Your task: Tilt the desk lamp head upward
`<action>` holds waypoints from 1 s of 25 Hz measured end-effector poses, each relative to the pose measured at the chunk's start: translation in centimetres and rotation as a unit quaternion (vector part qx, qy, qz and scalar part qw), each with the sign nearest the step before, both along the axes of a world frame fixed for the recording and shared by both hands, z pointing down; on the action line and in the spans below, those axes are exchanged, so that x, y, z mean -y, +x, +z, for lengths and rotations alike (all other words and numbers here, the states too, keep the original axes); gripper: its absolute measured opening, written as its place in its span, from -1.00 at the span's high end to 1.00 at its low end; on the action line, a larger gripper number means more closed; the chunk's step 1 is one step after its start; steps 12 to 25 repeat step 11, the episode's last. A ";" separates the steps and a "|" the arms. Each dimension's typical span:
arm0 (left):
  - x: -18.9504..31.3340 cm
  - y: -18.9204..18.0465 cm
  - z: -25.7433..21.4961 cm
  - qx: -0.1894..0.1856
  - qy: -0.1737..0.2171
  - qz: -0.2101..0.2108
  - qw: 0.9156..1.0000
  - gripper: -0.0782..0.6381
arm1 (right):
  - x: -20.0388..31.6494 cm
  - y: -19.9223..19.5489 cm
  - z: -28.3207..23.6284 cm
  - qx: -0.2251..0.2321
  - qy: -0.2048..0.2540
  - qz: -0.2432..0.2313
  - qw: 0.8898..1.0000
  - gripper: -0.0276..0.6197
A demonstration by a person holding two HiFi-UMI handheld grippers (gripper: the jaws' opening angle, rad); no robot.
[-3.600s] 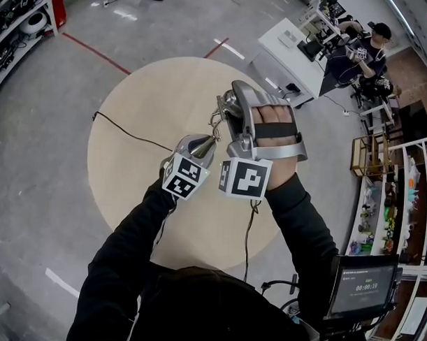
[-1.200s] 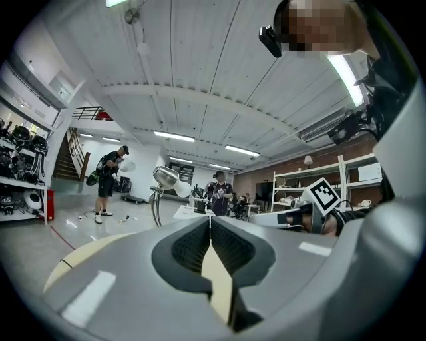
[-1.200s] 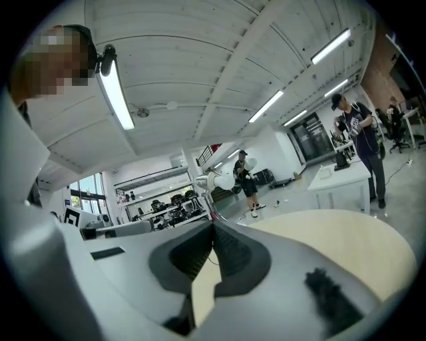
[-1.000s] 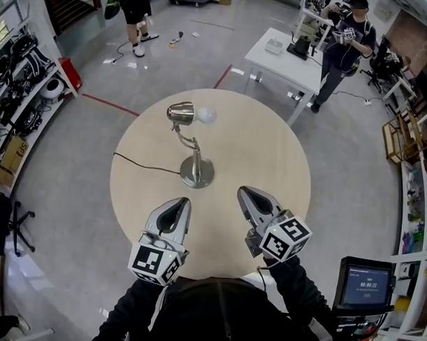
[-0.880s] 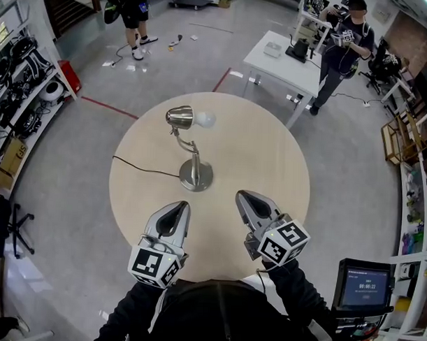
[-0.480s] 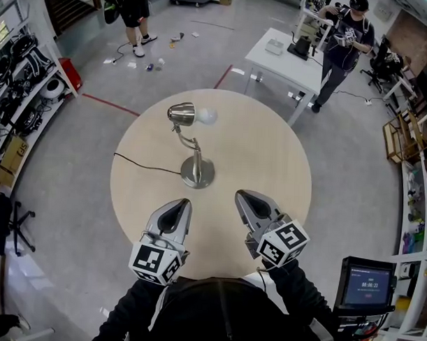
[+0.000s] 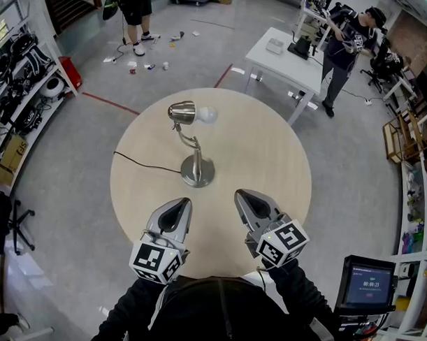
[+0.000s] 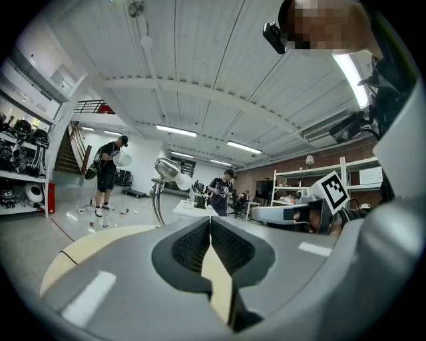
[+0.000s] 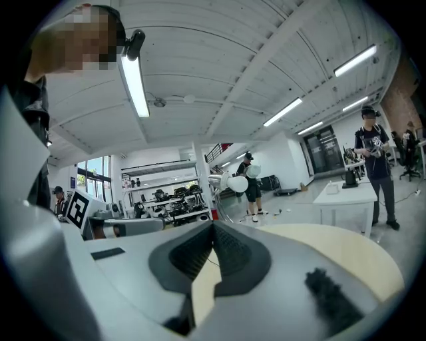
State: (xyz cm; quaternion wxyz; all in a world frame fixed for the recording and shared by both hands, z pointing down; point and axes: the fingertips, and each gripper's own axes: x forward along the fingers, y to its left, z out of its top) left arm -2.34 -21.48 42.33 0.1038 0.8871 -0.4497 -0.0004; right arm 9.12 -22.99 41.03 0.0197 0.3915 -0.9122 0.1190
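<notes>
Lamp [image 8: 166,169] base hides behind tongs [image 8: 210,223] (left gripper view).

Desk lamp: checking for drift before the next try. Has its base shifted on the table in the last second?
No. The desk lamp's base stands at the same spot on the round table, a little left of centre.

The desk lamp [image 7: 197,173] stands on the surface [image 7: 270,154], left of its middle, its cord [image 7: 147,164] running off the left edge. The left hand-held gripper [image 7: 180,203] and right hand-held gripper [image 7: 242,197] sit side by side over the near edge, before the lamp and apart from it
</notes>
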 end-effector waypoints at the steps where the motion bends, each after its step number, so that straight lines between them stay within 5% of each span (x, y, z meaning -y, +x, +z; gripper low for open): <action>1: 0.0 0.0 0.0 0.000 0.000 0.000 1.000 0.75 | 0.0 0.0 0.0 -0.001 0.000 0.000 1.000 0.90; 25: 0.1 -0.3 -0.1 0.001 -0.001 -0.002 1.000 0.75 | 0.2 -0.1 -0.1 -0.010 0.002 0.003 1.000 0.90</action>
